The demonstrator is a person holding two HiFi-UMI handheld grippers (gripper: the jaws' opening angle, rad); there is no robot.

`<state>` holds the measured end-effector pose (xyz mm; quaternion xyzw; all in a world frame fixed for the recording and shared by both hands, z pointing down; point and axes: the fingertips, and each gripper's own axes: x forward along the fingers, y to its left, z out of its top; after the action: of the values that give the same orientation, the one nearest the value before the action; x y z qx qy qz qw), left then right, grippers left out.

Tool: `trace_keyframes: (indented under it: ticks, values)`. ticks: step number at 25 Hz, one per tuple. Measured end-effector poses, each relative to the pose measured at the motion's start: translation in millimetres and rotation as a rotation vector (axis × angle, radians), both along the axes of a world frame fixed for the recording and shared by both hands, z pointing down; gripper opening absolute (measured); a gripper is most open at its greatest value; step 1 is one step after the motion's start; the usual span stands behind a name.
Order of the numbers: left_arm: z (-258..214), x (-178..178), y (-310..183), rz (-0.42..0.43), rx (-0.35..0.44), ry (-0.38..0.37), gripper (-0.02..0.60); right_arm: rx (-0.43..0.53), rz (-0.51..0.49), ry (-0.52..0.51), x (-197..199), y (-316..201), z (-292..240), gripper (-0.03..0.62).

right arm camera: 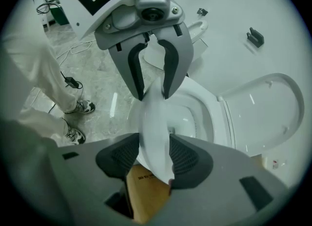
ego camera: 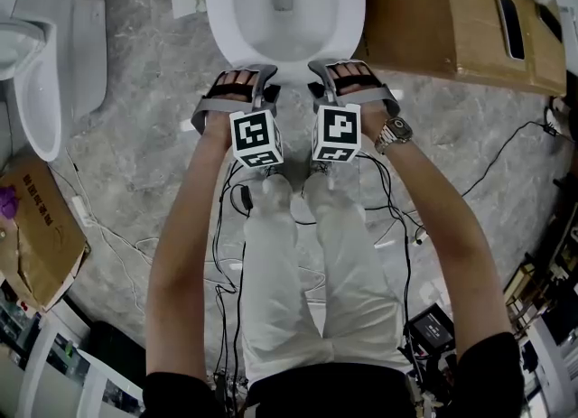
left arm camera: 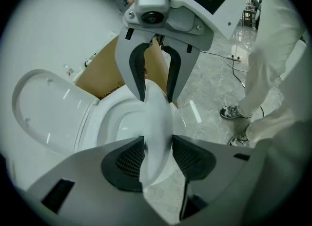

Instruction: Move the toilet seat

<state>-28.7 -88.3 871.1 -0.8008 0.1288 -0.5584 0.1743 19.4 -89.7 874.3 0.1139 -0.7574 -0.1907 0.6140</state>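
White toilet seat (left arm camera: pixel 156 117), over the bowl (ego camera: pixel 284 1), is pinched at its front edge by the pads of the left gripper (left arm camera: pixel 158 157) and the right gripper (right arm camera: pixel 152 157). Only the gripper views reveal the raised lid (right arm camera: pixel 270 108). The head view alone shows a second toilet (ego camera: pixel 45 73).
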Motion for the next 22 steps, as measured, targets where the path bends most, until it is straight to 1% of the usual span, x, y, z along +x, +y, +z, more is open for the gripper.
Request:
trace_keyframes:
  ticks: [6, 22]
  values:
    - [-19, 1, 0, 0.02, -0.004, -0.02, 0.175, -0.017, 0.017, -0.014, 1, -5, -21, 0.218]
    - [-75, 3, -11, 0.008, 0.034, -0.031, 0.147, 0.037, -0.007, -0.047, 6, -16, -76, 0.212]
